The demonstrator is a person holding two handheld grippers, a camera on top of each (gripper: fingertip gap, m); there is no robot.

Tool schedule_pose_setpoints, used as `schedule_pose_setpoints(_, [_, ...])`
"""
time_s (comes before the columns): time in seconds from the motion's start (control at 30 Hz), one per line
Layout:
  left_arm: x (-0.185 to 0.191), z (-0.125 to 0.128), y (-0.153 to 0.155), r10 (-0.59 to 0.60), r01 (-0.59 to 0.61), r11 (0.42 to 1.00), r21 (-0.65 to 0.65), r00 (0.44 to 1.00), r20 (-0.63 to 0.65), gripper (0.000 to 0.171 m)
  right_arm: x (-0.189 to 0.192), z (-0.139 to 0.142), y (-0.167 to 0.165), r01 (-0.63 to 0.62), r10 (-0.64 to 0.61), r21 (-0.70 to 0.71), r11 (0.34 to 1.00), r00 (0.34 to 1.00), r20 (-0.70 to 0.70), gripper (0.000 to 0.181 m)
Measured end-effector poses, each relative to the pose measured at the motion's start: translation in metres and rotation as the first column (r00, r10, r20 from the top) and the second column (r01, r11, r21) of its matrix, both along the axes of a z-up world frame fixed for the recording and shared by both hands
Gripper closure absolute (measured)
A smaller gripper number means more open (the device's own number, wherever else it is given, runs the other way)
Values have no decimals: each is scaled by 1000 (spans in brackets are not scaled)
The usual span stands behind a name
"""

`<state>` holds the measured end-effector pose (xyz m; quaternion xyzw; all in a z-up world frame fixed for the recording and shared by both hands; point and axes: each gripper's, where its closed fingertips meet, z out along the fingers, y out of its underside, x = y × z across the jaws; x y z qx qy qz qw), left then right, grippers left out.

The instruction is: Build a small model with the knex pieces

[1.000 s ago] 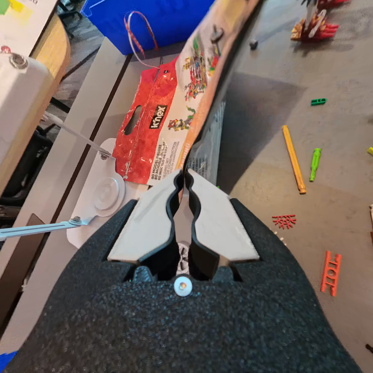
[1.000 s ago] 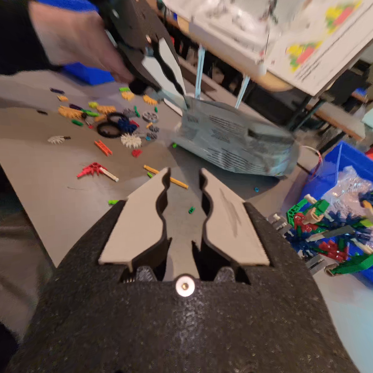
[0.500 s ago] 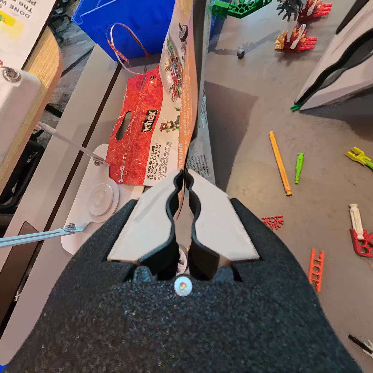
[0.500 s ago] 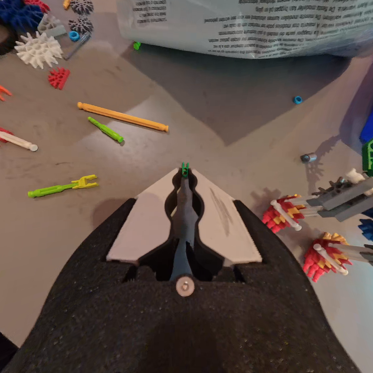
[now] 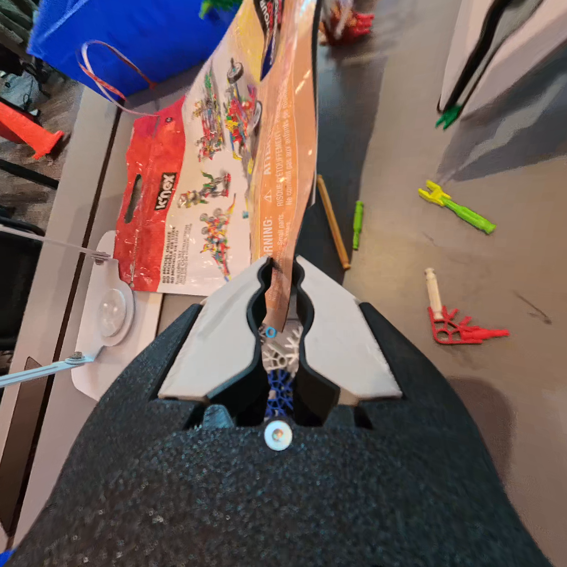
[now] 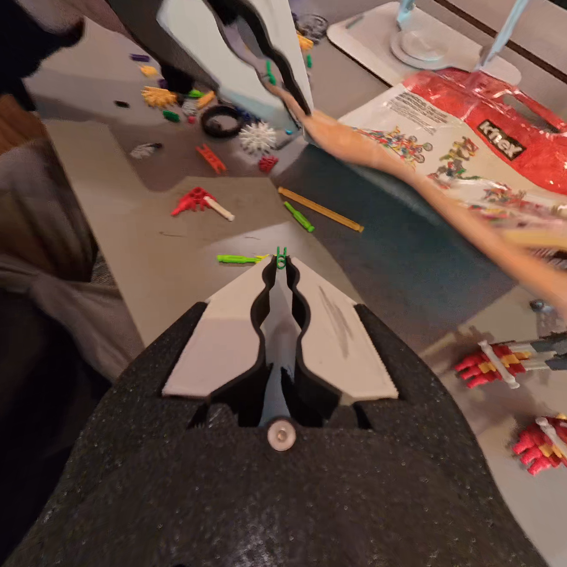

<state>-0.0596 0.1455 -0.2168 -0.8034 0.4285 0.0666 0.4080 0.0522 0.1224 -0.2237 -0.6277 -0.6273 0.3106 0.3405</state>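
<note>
Left wrist view: the left gripper (image 5: 281, 264) is pinched on the edge of a toy bag (image 5: 245, 171). Its two fingers are almost together, with only the thin bag between them. The bag is red, white and orange, with little pictures of toys on it. It stands up on its edge and runs away from the gripper. The red end with the handle hole lies on a white mat (image 5: 101, 346). Beside the bag on the grey table (image 5: 399, 306) lie a long orange rod (image 5: 333, 221), a short green rod (image 5: 356, 224) and a red fan piece with a white rod (image 5: 454, 325). A blue bin (image 5: 138, 36) stands far back. The right gripper (image 5: 445, 112) shows at the top right, holding something small and green.

Right wrist view: the right gripper (image 6: 280, 260) is closed tight on a small green clip (image 6: 281, 257). The clip sticks out from the very tips, up off the table. Just behind it lies a light green rod (image 6: 237, 259). The left gripper (image 6: 302, 115) is at the top, holding the bag by its orange edge. Behind it lie many small pieces, like a white spiky wheel (image 6: 257, 138) and a black ring (image 6: 221, 121). Red and yellow pieces (image 6: 491, 368) sit at the right
</note>
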Motion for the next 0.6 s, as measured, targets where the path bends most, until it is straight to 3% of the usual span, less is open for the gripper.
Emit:
schedule_pose_setpoints(0.13, [4, -18, -22, 16, -18, 999, -49, 999, -30, 138, 4, 24, -20, -75, 74, -10, 997, 996, -54, 177])
schedule_pose_setpoints(0.23, [-7, -16, -42, 81, -80, 995, -51, 997, 16, 118, 0, 42, -30, -111, 109, -21, 994, 988, -107, 177])
schedule_pose_setpoints(0.43, [-81, 16, -102, 311, -310, 950, -37, 934, 174, 122, -30, 47, -52, -214, 212, -4, 977, 968, -138, 177])
schedule_pose_setpoints(0.6, [-114, 8, -151, 425, -418, 905, -83, 879, 216, 133, -70, 35, -74, -334, 335, 31, 942, 936, -106, 177])
